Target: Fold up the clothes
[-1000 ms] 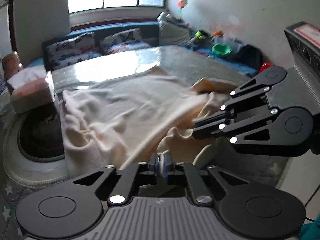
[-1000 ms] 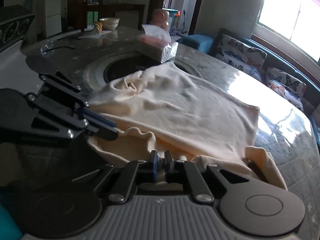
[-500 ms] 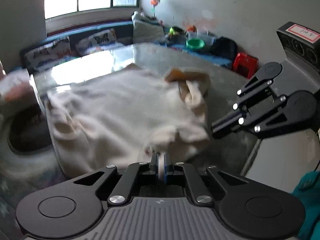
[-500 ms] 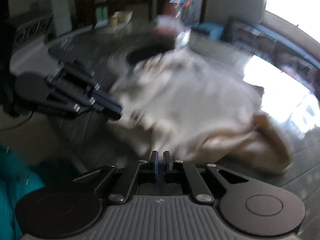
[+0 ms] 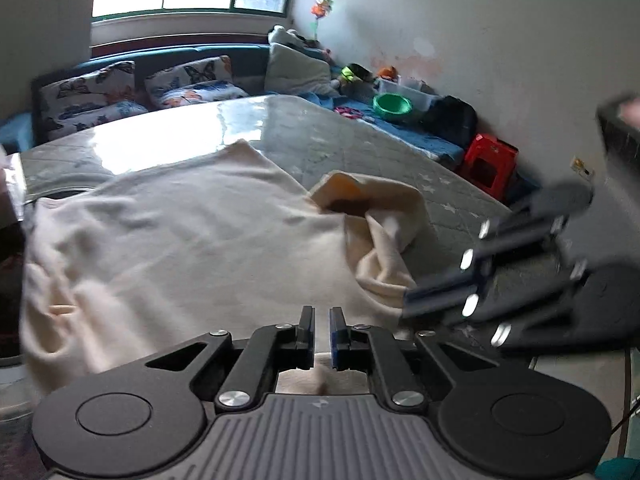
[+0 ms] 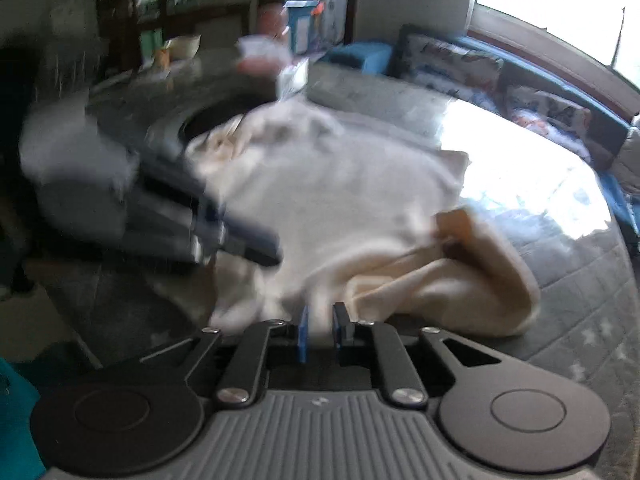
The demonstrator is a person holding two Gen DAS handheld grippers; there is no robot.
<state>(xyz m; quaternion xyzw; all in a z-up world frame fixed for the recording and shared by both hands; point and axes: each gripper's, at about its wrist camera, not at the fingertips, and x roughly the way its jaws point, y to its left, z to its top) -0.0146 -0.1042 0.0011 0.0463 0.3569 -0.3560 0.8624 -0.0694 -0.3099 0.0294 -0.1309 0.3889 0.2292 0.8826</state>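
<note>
A cream garment (image 5: pixel 180 232) lies spread on the grey table (image 5: pixel 340 140), with a bunched sleeve (image 5: pixel 380 216) at its right side. It also shows in the right wrist view (image 6: pixel 360 208). My left gripper (image 5: pixel 322 314) sits over the garment's near edge, its jaws a small gap apart with cloth showing below them. My right gripper (image 6: pixel 320 314) is at the near edge by the sleeve (image 6: pixel 460 272), jaws a small gap apart. Each gripper shows blurred in the other's view: the right one (image 5: pixel 412 300), the left one (image 6: pixel 272 252).
A tissue box (image 6: pixel 288 72) stands at the table's far end beside a dark round recess (image 6: pixel 208 120). A sofa with butterfly cushions (image 5: pixel 132 84) runs under the window. A green bowl (image 5: pixel 392 104) and a red stool (image 5: pixel 488 160) are by the wall.
Both grippers were shut on the garment's near edge and pulled it across the table. Now both have opened slightly, and the cloth lies flatter and further onto the table.
</note>
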